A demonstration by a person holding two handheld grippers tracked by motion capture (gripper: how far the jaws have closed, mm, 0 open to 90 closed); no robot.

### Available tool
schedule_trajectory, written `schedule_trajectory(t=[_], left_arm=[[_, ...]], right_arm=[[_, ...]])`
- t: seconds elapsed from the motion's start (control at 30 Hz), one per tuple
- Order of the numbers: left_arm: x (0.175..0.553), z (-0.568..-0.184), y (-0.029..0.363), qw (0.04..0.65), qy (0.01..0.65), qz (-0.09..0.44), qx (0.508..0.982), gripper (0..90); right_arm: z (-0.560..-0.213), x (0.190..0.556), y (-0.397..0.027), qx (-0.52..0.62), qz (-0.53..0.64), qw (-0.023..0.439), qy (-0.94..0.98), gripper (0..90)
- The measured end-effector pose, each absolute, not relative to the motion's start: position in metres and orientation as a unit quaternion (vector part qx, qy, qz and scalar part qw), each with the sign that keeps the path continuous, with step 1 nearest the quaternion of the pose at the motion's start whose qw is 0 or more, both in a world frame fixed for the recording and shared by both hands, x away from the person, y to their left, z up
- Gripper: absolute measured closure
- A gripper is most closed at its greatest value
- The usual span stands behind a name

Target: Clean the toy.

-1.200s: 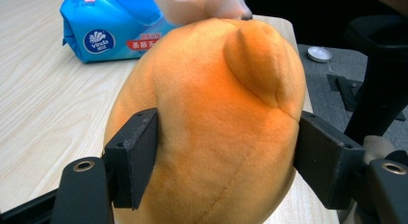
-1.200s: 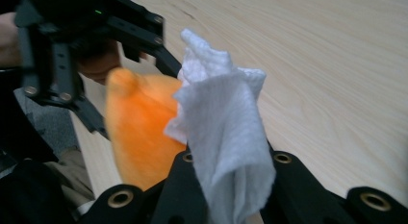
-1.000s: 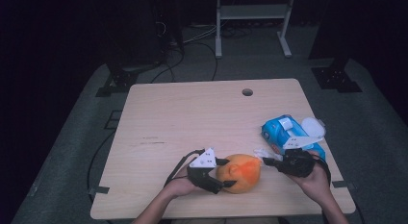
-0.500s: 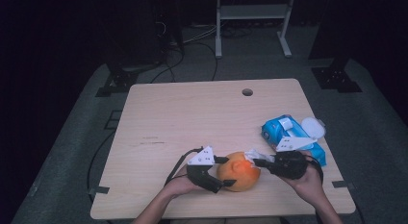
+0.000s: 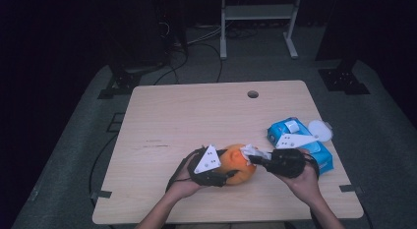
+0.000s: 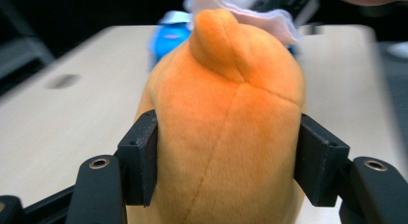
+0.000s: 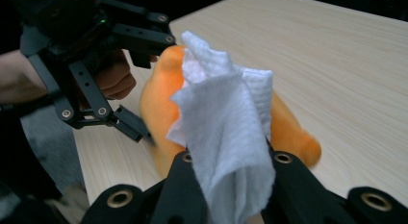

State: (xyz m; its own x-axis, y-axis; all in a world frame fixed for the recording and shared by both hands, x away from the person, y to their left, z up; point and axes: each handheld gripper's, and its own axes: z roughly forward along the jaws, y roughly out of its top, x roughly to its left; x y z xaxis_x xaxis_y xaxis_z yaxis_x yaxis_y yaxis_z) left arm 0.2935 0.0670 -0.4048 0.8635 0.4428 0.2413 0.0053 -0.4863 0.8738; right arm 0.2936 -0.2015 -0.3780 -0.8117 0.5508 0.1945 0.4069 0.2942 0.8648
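In the high view, lower centre of the frame, the orange plush (image 5: 238, 165) sits near the front edge of the table (image 5: 196, 116), between the two grippers. The left gripper (image 5: 227, 174) comes at it from the left, and its jaws, which have just been closing, now clamp the plush. In the left gripper view the plush (image 6: 226, 132) fills the middle of the frame, its sides pressed by a black pad on each side, its rounded nub pointing up and away at the top centre.

The right gripper (image 5: 255, 159) reaches in from the right in the high view, clenched on a white wipe (image 5: 251, 151) that lies against the top right of the plush. In the right gripper view the wipe (image 7: 226, 137) stands up from between the closed jaws at lower centre and drapes against the plush (image 7: 163, 99) just behind it. The left gripper (image 7: 144, 84) shows at upper left of that view, gripping the plush's far end.

To the right in the high view, a blue wipe pack (image 5: 295, 135) lies just behind the right hand (image 5: 305, 180).
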Motion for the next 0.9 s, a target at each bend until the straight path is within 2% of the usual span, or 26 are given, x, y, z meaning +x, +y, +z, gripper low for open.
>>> schedule_trajectory(t=[0.1, 0.13, 0.2, 0.27, 0.37, 0.47, 0.57, 0.63, 0.7, 0.8, 0.9], left_arm=[[0.297, -0.416, 0.063, 0.443, 0.152, 0.258, 0.845, 33.2], [0.299, -0.424, 0.06, 0.428, 0.163, 0.248, 0.854, 30.5], [0.297, -0.437, 0.054, 0.443, 0.156, 0.221, 0.855, 21.6], [0.289, -0.434, 0.048, 0.443, 0.129, 0.216, 0.86, 20.8], [0.283, -0.426, 0.046, 0.465, 0.106, 0.148, 0.866, 23.6], [0.283, -0.421, 0.048, 0.448, 0.091, 0.093, 0.885, 23.6], [0.285, -0.41, 0.057, 0.465, 0.083, 0.042, 0.881, 23.7], [0.287, -0.402, 0.061, 0.473, 0.09, 0.062, 0.874, 23.0], [0.291, -0.397, 0.063, 0.476, 0.102, 0.081, 0.87, 17.7], [0.301, -0.396, 0.061, 0.491, 0.113, 0.081, 0.86, 13.6], [0.31, -0.405, 0.051, 0.469, 0.107, 0.075, 0.874, 12.4]], right_arm=[[-0.387, 0.304, -0.2, 0.316, 0.512, 0.061, 0.796, 82.9], [-0.391, 0.307, -0.2, 0.322, 0.511, 0.057, 0.795, 83.0], [-0.397, 0.311, -0.201, 0.331, 0.507, 0.055, 0.794, 82.9], [-0.399, 0.312, -0.203, 0.338, 0.507, 0.052, 0.791, 82.9], [-0.401, 0.312, -0.203, 0.341, 0.502, 0.051, 0.793, 82.9], [-0.408, 0.309, -0.199, 0.33, 0.485, 0.037, 0.809, 82.8], [-0.417, 0.303, -0.195, 0.316, 0.471, 0.027, 0.823, 82.8], [-0.418, 0.298, -0.195, 0.31, 0.467, 0.028, 0.828, 82.7], [-0.42, 0.293, -0.195, 0.303, 0.464, 0.023, 0.832, 82.5], [-0.423, 0.286, -0.197, 0.294, 0.459, 0.016, 0.838, 82.3], [-0.424, 0.283, -0.2, 0.289, 0.459, 0.011, 0.84, 82.1]])
